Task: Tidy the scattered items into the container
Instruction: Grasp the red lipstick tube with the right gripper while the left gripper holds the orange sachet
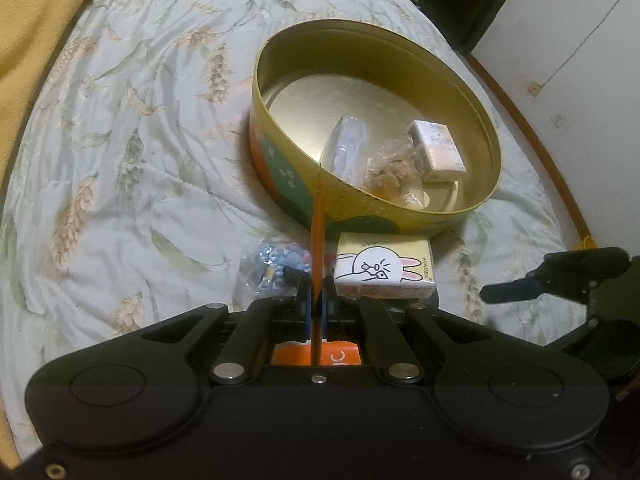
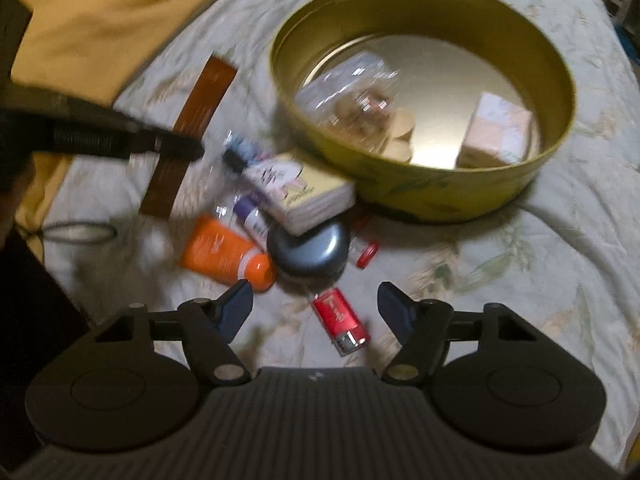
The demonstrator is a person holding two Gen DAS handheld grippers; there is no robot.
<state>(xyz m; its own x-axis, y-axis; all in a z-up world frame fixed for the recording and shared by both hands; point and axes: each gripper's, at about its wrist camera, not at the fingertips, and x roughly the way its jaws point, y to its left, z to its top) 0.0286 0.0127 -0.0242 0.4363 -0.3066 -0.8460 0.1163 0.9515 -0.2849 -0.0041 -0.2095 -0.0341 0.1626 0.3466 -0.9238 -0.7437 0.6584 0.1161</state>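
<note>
A round gold tin (image 1: 276, 92) stands on the bed and holds a clear packet, a crinkled bag and a small box; it also shows in the right wrist view (image 2: 560, 60). My left gripper (image 1: 316, 292) is shut on a thin flat brown-orange strip (image 1: 318, 232), seen edge-on, pointing toward the tin. The strip shows face-on in the right wrist view (image 2: 192, 120). My right gripper (image 2: 316, 300) is open, just above a red USB stick (image 2: 340, 316). A yellow rabbit-print tissue pack (image 1: 384, 268) lies against the tin's near wall.
Near the tin lie an orange tube (image 2: 224, 252), a dark round case (image 2: 308, 248), a purple-capped bottle (image 2: 252, 216), a small red item (image 2: 366, 254) and a clear bag of small parts (image 1: 272, 264). A yellow blanket (image 2: 100, 12) lies left. The bed edge and wall are at right.
</note>
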